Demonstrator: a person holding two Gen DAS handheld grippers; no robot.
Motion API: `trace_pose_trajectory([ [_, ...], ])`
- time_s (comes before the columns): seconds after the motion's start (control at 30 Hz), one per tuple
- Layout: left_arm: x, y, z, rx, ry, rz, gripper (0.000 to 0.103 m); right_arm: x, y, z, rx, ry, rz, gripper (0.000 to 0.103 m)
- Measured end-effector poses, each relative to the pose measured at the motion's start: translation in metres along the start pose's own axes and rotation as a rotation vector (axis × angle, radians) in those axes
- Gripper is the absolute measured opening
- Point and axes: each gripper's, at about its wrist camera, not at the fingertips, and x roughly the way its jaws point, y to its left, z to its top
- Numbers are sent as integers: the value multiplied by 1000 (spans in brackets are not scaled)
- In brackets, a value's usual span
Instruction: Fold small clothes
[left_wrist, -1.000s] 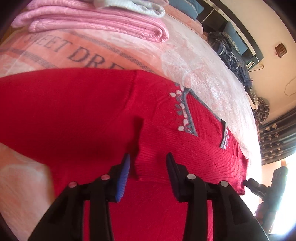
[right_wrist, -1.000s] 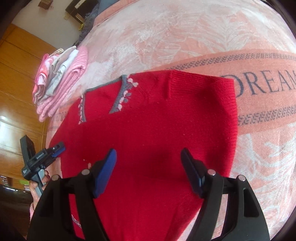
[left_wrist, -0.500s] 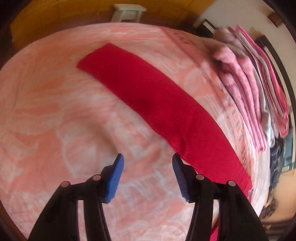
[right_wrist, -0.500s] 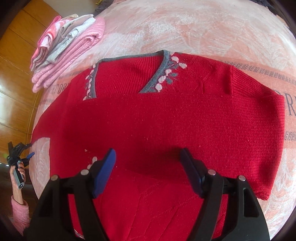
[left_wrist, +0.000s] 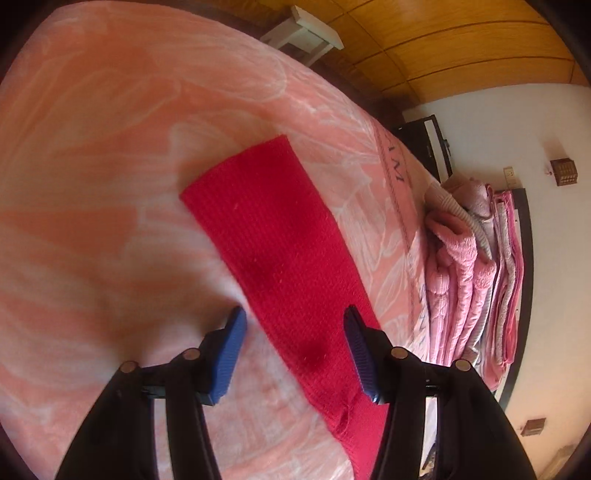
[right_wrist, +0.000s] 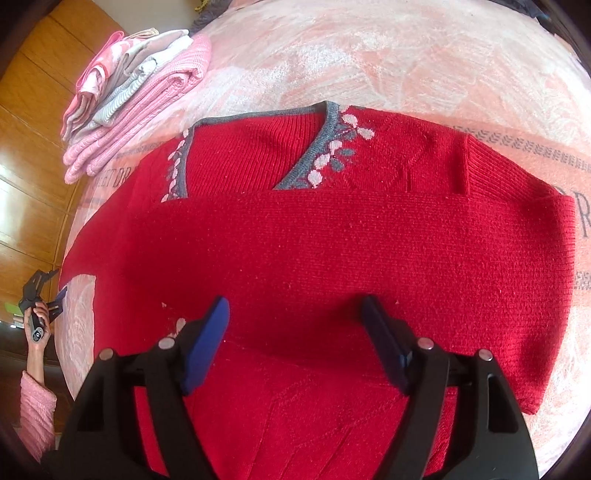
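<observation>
A red knit sweater (right_wrist: 332, 251) with a grey V-neck and pink leaf trim lies flat on the pink bedspread (right_wrist: 406, 55). One sleeve is folded across its chest. My right gripper (right_wrist: 295, 325) hovers open over the sweater's lower body, holding nothing. In the left wrist view the other sleeve (left_wrist: 273, 236) stretches out straight over the bedspread (left_wrist: 92, 166). My left gripper (left_wrist: 293, 332) is open just above that sleeve near its shoulder end, empty. That same left gripper (right_wrist: 40, 299) shows at the far left of the right wrist view, held by a hand in a pink sleeve.
A stack of folded pink and grey clothes (right_wrist: 136, 92) sits on the bed beyond the sweater's collar, also visible as a stack (left_wrist: 476, 280) at the right of the left wrist view. A white stool (left_wrist: 306, 35) and wood-panelled wall (left_wrist: 461, 44) stand past the bed edge.
The left gripper swung away from the sweater's body to the outstretched sleeve and now hovers over it. The right gripper drew back slightly, bringing the whole sweater into view.
</observation>
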Motion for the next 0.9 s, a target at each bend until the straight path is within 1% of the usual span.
trace_pose_trajectory([
  [0.07,6,-1,10,3,-14,-29,55,0,0,0,-3,-4,-2,76],
  [0.13,11,-1,17,30,-23,-44,54,1,2,0,-13,-7,-9,77],
  [0.2,12,-3,17,57,-42,-38,47,2,4,-1,-25,-10,-15,78],
  [0.23,12,-5,17,75,-56,-23,34,2,4,-1,-28,-11,-15,78],
  [0.27,12,-6,16,92,-69,-11,19,1,4,-2,-28,-13,-15,78],
  [0.33,11,-9,13,117,-89,5,8,0,3,-2,-27,-17,-9,77],
  [0.4,3,-10,8,144,-123,12,6,-1,1,-3,-22,-19,5,77],
  [0.47,-2,-23,-1,193,-157,19,5,-4,-2,-5,-10,-25,22,77],
  [0.53,-5,-42,-14,263,-170,9,5,-7,-4,-6,5,-23,34,77],
  [0.6,-3,-65,-33,359,-163,-2,5,-9,-4,-7,9,-24,33,77],
  [0.67,3,-88,-57,462,-134,-16,5,-11,-3,-8,9,-27,26,76],
  [0.73,12,-108,-85,545,-85,-44,5,-13,-3,-9,9,-31,20,76],
  [0.9,40,-148,-167,709,51,-109,5,-18,-8,-11,19,-40,23,76],
])
